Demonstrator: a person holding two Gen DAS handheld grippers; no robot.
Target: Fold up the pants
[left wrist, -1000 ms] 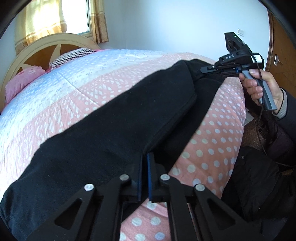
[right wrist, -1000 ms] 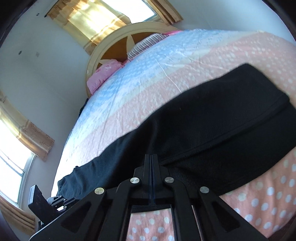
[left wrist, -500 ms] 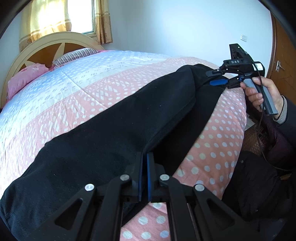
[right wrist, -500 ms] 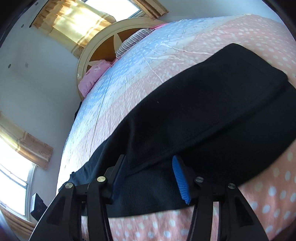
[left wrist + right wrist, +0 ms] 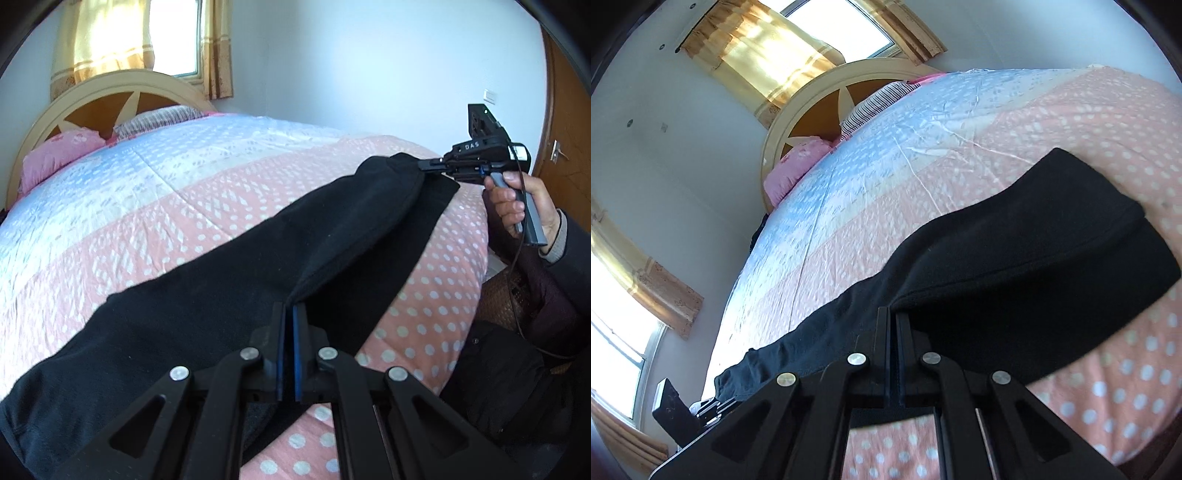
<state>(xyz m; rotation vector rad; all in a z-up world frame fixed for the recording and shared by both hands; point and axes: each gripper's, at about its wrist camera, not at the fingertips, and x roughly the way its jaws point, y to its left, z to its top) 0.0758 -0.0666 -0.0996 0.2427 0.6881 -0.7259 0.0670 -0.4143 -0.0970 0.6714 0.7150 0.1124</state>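
Black pants [image 5: 229, 288] lie lengthwise along the near edge of the bed, with one layer folded over another. My left gripper [image 5: 287, 314] is shut on the edge of the upper layer of the pants near their middle. My right gripper [image 5: 894, 314] is shut on the pants' [image 5: 1015, 266] upper layer edge near the other end. In the left wrist view the right gripper [image 5: 428, 164] shows at the far end of the pants, held by a hand. The left gripper's body [image 5: 687, 406] shows in the right wrist view at the lower left.
The bed has a pink dotted and blue-white quilt [image 5: 166, 192], a pink pillow [image 5: 55, 155], a striped pillow [image 5: 159, 118] and a cream headboard [image 5: 110, 85]. A wooden door [image 5: 569, 147] is at the right. The person's dark clothing [image 5: 517, 387] is beside the bed.
My right gripper closed from open onto the upper pants layer and lifted slightly. My left gripper stayed shut on the pants.
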